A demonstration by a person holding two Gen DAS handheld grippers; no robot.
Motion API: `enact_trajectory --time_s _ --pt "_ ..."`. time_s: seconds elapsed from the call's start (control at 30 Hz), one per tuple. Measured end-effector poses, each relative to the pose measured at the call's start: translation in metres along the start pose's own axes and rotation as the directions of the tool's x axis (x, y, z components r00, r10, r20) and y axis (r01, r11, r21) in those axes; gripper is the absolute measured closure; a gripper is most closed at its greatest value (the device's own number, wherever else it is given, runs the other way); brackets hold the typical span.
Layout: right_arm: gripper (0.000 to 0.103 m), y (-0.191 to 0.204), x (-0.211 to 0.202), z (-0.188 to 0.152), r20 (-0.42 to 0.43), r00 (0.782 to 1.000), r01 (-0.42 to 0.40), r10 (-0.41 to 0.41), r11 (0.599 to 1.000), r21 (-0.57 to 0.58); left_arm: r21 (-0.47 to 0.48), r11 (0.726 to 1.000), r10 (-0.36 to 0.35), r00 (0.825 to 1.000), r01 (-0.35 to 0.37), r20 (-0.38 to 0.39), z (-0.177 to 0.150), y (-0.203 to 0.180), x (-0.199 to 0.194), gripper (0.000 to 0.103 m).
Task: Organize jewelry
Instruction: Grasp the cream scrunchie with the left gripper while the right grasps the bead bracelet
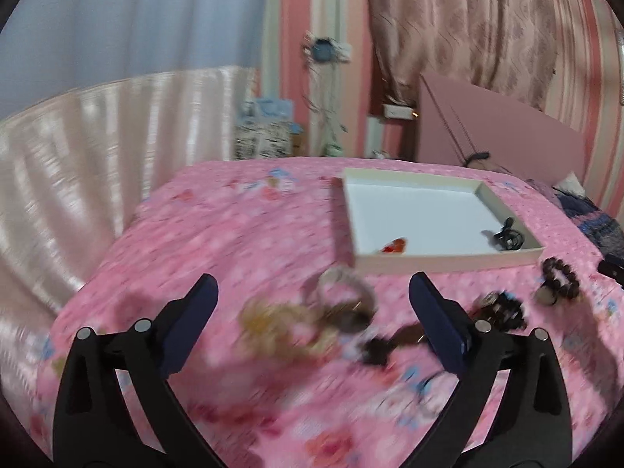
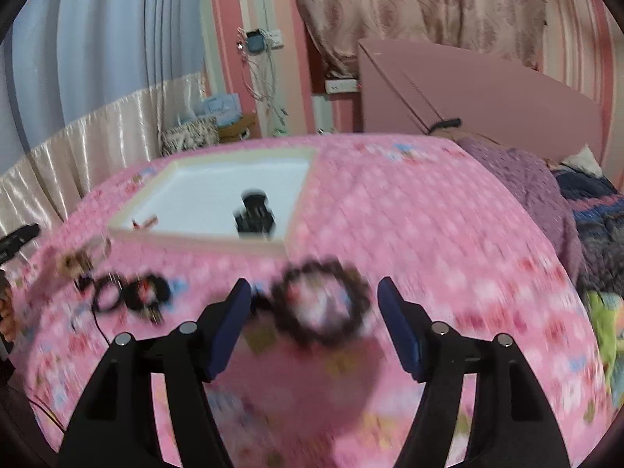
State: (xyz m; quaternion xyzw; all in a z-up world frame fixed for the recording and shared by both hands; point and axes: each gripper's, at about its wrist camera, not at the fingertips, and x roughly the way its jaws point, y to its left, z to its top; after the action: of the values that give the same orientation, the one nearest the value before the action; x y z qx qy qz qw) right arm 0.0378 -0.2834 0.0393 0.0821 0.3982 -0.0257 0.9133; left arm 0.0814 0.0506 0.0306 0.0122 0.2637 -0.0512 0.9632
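Gaping wide, both grippers' jaws empty above bracelets (image 2: 321, 306) on bedspread (image 2: 448, 234)

Black gripper (image 1: 314, 292), navy pads, silver screws

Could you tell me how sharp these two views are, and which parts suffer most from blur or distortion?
Left wrist view: motion blur smears the jewelry pile and bedspread, while the white tray is fairly crisp. Right wrist view: the dark beaded bracelet and the tray's black piece are streaked. In both, the fisheye bows the curtains and bed edge, and dark corners vignette the frame.
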Motion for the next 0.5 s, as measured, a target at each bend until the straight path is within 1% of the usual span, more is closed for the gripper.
enact_trajectory --time_s 0.1,0.17,0.23,0.37,0.5 --pt "0.035 0.000 -0.001 -0.017 -0.018 1.000 0.013 -0.013 1.000 -0.016 -0.003 0.999 0.035 0.999 -0.035 0.002 -0.022 0.009 -0.010 0.004" --pt "0.035 -0.001 0.002 -0.023 -0.033 0.999 0.020 -0.020 1.000 -0.010 0.010 0.999 0.045 0.999 -0.045 -0.025 -0.032 0.014 -0.009 0.003" --pt "0.035 -0.002 0.004 -0.026 -0.037 0.999 0.021 -0.021 1.000 -0.001 0.024 0.996 0.083 0.995 -0.081 -0.061 -0.040 0.021 -0.003 0.003" --pt "0.035 -0.003 0.007 -0.030 -0.044 0.999 0.032 -0.032 0.999 -0.001 0.029 0.995 0.094 0.993 -0.092 -0.076 -0.043 0.026 0.001 0.003" --pt "0.035 -0.003 0.008 -0.031 -0.048 0.998 0.043 -0.043 0.999 0.002 0.044 0.994 0.100 0.992 -0.097 -0.080 -0.039 0.022 0.006 0.003"
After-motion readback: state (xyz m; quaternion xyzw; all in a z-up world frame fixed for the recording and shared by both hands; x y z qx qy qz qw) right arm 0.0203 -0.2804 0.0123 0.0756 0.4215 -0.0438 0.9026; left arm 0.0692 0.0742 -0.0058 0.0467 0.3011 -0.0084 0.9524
